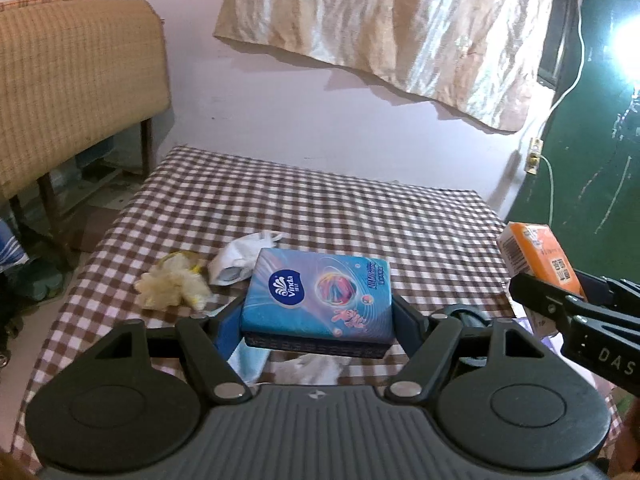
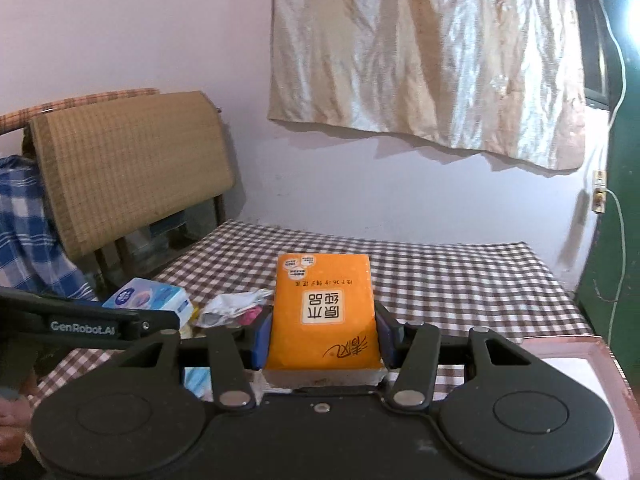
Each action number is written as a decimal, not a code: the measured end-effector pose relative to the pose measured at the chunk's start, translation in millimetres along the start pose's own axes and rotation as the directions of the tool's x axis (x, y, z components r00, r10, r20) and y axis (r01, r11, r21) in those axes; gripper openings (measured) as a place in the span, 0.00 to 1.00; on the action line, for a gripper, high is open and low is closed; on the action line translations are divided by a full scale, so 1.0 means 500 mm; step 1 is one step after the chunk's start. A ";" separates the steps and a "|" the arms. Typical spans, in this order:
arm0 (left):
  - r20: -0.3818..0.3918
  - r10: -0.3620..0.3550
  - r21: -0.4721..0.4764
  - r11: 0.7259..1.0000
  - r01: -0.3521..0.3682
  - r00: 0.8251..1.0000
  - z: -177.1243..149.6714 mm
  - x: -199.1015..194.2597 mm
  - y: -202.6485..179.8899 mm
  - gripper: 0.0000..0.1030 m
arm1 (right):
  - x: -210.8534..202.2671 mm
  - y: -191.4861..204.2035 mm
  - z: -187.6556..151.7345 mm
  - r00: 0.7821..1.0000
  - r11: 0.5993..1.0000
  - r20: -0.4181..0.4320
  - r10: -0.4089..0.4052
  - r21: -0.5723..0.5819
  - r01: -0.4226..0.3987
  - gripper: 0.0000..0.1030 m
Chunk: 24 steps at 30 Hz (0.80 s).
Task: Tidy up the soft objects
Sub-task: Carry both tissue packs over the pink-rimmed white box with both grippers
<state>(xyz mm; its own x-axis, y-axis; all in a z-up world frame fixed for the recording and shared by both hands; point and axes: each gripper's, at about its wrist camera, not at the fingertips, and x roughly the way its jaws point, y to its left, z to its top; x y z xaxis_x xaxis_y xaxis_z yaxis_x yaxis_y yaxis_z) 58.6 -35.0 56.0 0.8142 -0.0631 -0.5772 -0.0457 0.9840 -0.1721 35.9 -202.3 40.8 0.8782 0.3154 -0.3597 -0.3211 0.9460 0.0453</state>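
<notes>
My left gripper (image 1: 318,320) is shut on a blue Vinda tissue pack (image 1: 320,294), held above the checked tablecloth (image 1: 320,208). My right gripper (image 2: 322,340) is shut on an orange tissue pack (image 2: 324,312), also lifted off the table. In the left wrist view the orange pack (image 1: 536,256) shows at the right edge between the right gripper's fingers (image 1: 538,290). In the right wrist view the blue pack (image 2: 150,296) shows at the left behind the left gripper's arm. On the cloth lie a pale yellow fluffy bundle (image 1: 172,284) and a crumpled white bag (image 1: 244,256).
A woven-backed chair (image 1: 76,80) stands left of the table. A beige cloth (image 1: 400,28) hangs on the pink wall. A pink tray edge (image 2: 580,352) shows at lower right in the right wrist view. A white cable (image 1: 552,184) runs down by the green door (image 1: 592,128).
</notes>
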 end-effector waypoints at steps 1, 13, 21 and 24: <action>0.000 -0.005 0.004 1.000 0.005 1.000 0.001 0.001 -0.008 0.74 | -0.002 -0.006 0.000 1.000 1.000 0.002 -0.007 0.002 0.007 0.60; -0.006 -0.090 0.056 0.994 0.091 0.996 0.011 0.031 -0.092 0.74 | -0.019 -0.100 -0.017 0.993 0.990 0.000 -0.119 0.073 0.119 0.60; -0.027 -0.143 0.096 0.985 0.145 0.989 0.006 0.055 -0.154 0.74 | -0.040 -0.180 -0.045 0.980 0.973 -0.021 -0.197 0.119 0.198 0.60; -0.039 -0.162 0.108 0.980 0.165 0.986 0.002 0.065 -0.176 0.74 | -0.046 -0.210 -0.056 0.974 0.965 -0.032 -0.224 0.136 0.226 0.60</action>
<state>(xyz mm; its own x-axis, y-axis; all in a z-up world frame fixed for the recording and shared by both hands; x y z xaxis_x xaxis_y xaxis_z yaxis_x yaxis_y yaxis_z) 89.7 -123.2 53.4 0.7879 -0.2280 -0.5721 0.1521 0.9722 -0.1779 39.7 -310.8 18.1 0.9159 0.0931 -0.3904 -0.0632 0.9940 0.0890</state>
